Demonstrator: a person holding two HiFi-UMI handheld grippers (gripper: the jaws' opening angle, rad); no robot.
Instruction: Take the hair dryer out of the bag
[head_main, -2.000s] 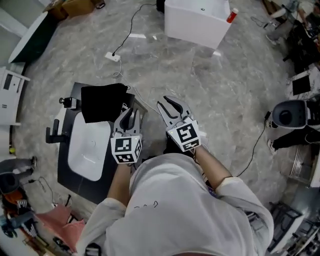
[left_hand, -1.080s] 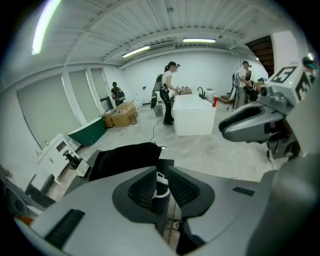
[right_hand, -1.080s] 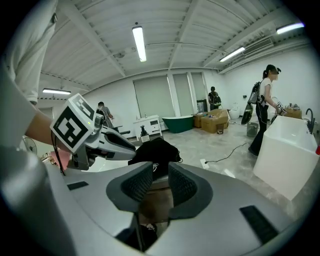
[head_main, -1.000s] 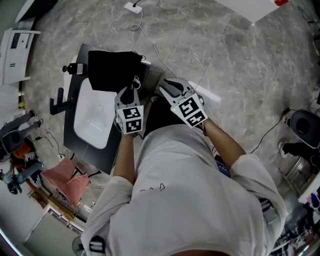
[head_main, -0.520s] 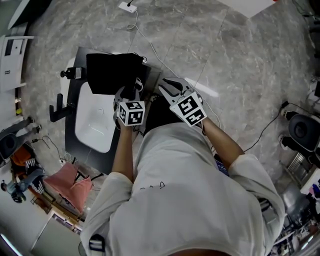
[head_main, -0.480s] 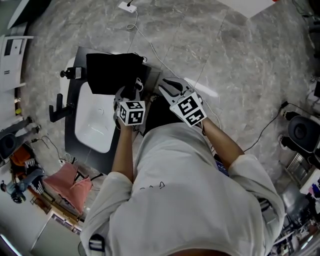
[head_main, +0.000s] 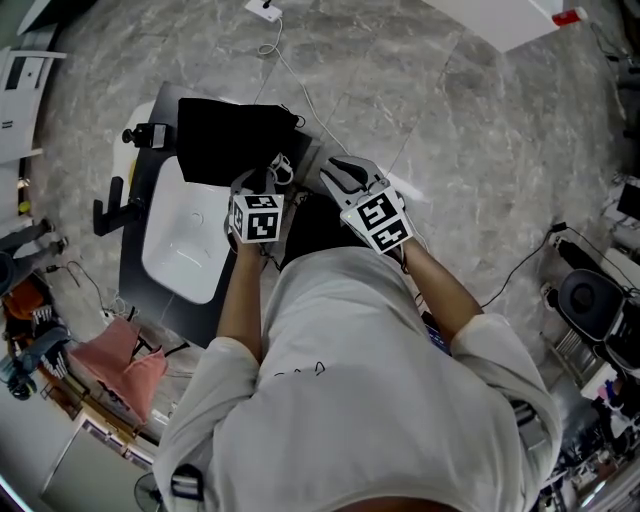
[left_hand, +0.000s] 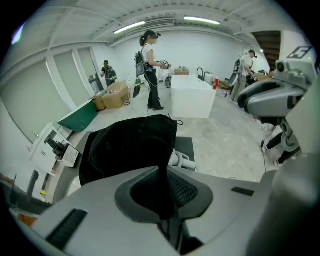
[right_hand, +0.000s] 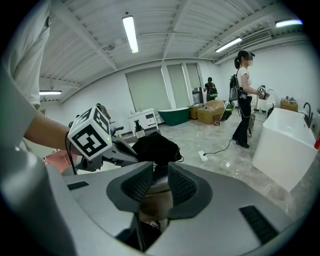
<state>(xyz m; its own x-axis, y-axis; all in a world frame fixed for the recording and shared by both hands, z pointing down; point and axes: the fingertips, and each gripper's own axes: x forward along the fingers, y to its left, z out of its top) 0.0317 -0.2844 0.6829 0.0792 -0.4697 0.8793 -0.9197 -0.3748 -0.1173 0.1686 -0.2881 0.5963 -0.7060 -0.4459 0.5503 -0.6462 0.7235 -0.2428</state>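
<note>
left gripper (left_hand: 161, 192) jaws closing on bag (left_hand: 127, 145), hidden overhead.

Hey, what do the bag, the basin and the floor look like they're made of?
Bag: soft black cloth with a matte finish, maybe velvet. It slumps and folds, and nothing reflects off it.
Basin: smooth white, likely ceramic or acrylic. It has a rounded, moulded shape.
Floor: polished grey stone or marble-look tile. It has a veined pattern and shows light reflections.

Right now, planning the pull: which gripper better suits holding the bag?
Left: the left gripper is closing its jaws with black bag fabric between them; the right gripper sits beside it.
</note>
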